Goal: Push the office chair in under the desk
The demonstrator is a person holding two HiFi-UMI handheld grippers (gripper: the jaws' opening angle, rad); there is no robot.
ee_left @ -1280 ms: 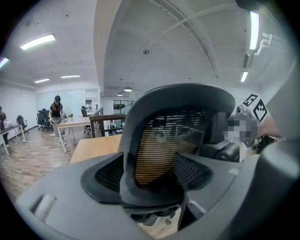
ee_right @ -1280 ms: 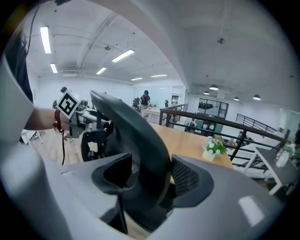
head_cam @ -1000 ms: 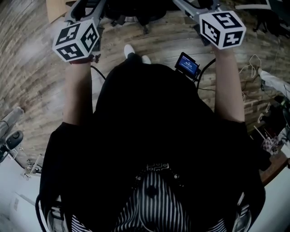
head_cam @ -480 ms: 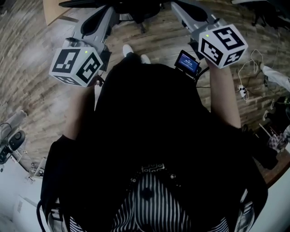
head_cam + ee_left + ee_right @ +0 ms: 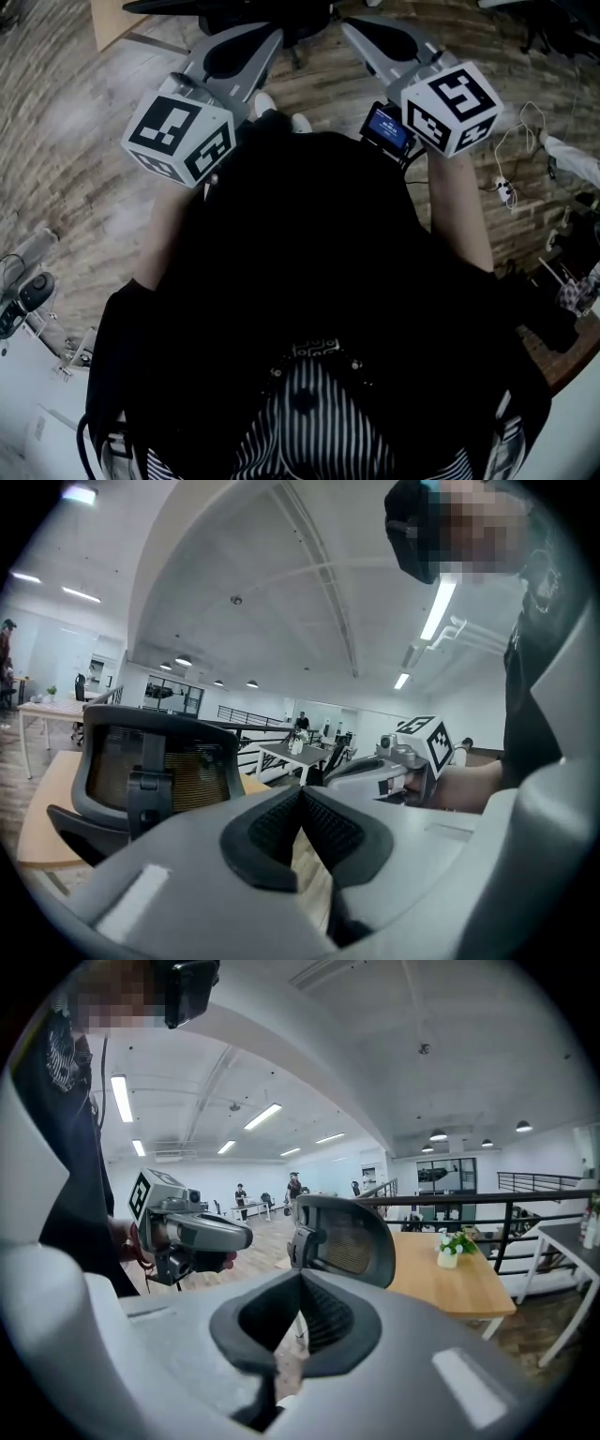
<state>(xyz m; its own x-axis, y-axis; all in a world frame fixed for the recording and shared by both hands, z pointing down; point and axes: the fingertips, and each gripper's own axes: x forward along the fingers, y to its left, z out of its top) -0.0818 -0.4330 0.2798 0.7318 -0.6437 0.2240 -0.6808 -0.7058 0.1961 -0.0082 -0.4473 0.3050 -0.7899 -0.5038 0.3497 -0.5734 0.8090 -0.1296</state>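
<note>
The black office chair shows its mesh backrest (image 5: 155, 771) ahead of my left gripper (image 5: 300, 794) and, from the other side, its backrest (image 5: 342, 1237) ahead of my right gripper (image 5: 300, 1279). It stands at a light wooden desk (image 5: 450, 1283), apart from both grippers. In the head view only its dark base (image 5: 272, 14) shows at the top edge. The left gripper (image 5: 275, 36) and right gripper (image 5: 350, 26) are raised in front of the person's chest and angled toward each other. Both are shut, pads together, with nothing between them.
A small potted plant (image 5: 453, 1246) stands on the desk top. A black railing (image 5: 525, 1213) runs behind the desk. The floor is wood planks (image 5: 75, 141). Cables and a power strip (image 5: 502, 187) lie at the right. A small lit screen (image 5: 386, 128) hangs at the person's front.
Both marker cubes have come back toward the person's body and lower in the head view. The grippers now angle inward toward each other, showing more of their jaws.
</note>
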